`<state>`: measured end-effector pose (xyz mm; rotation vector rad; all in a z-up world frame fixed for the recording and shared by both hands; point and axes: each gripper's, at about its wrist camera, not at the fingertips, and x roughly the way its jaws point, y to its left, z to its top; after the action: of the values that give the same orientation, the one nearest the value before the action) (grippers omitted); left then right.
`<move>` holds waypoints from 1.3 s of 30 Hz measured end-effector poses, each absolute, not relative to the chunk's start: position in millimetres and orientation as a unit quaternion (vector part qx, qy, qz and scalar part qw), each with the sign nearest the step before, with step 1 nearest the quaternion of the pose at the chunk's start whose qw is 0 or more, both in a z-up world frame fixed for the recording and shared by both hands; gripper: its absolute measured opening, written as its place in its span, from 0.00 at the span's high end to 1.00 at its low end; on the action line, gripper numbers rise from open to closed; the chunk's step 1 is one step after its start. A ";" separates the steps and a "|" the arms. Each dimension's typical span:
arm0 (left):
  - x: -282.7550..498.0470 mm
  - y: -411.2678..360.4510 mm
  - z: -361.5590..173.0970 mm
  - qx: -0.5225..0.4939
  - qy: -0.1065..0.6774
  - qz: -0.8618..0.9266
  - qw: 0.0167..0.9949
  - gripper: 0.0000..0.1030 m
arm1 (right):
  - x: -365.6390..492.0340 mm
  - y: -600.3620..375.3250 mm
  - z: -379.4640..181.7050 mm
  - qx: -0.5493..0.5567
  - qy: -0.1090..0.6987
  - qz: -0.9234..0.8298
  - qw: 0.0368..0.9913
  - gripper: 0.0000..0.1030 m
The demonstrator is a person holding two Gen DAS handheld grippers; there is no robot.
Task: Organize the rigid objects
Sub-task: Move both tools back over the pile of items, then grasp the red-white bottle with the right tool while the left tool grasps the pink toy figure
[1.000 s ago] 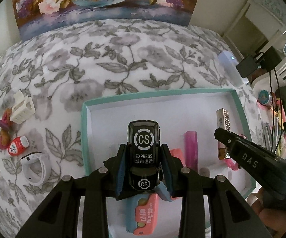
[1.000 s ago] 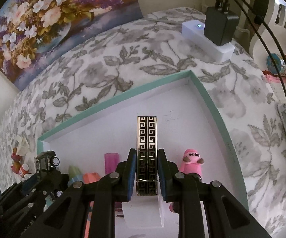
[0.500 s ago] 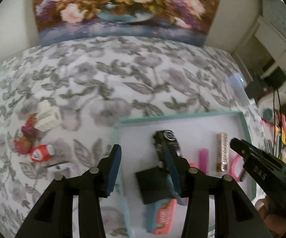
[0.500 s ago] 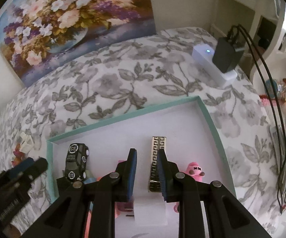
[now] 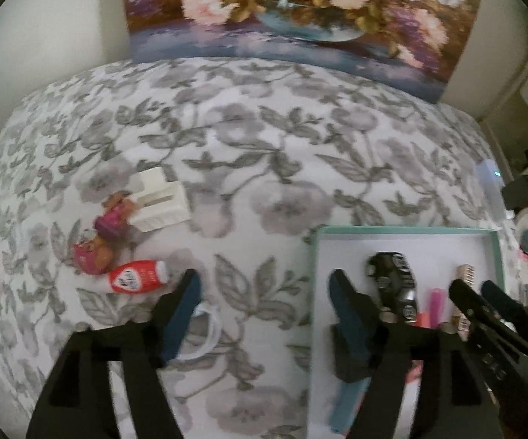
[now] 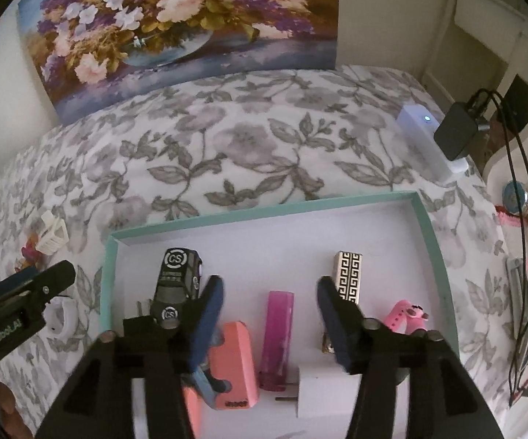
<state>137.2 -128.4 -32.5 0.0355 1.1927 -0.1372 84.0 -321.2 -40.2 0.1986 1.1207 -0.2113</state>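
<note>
In your left wrist view, your left tongs [image 5: 264,292] stand spread wide with nothing between the blue pads, hovering over the floral bench [image 5: 249,139] just left of the teal-rimmed tray [image 5: 403,231]. Beyond the left pad lie a red and white bottle [image 5: 137,277] on its side — long axis running left to right — two small pink figures [image 5: 103,237] and a white clip [image 5: 159,201]; a white ring [image 5: 209,333] peeks out beside that pad. Inside the tray the black toy car [image 5: 394,283] lies lengthwise, pointing away from you and leaning slightly left, with your right tongs [image 5: 483,296] showing at the tray's right side. In your right wrist view, your right tongs [image 6: 269,292] are released and wide apart above the tray [image 6: 264,212]. The toy car [image 6: 178,280] sits near the tray's left wall, long axis running away from you. The gold patterned bar [image 6: 346,274] lies flat toward the right, pointing the same way, and the magenta tube [image 6: 276,333] lies parallel between them — all apart from each other. A salmon case [image 6: 233,358], a pink figure [image 6: 406,316] and a white plug [image 6: 315,387] rest nearer you.
</note>
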 end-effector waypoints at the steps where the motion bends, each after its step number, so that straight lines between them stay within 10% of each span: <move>1: 138.1 -125.8 -32.9 0.018 0.560 -0.059 0.826 0.23 | 84.2 -319.3 -39.6 0.094 0.528 -0.097 0.839 0.40; 13: 153.1 -63.2 -29.4 0.010 0.538 0.001 0.843 0.05 | 90.6 -296.7 -33.0 0.089 0.511 -0.085 0.851 0.04; 39: 176.4 90.5 -40.7 -0.091 0.546 0.085 0.829 0.05 | 142.0 -127.8 -45.9 0.043 0.517 0.071 0.852 0.03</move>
<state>176.4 90.5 -40.7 -0.1932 1.1581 0.1806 142.0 -127.8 -45.9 0.0915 1.0890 0.1493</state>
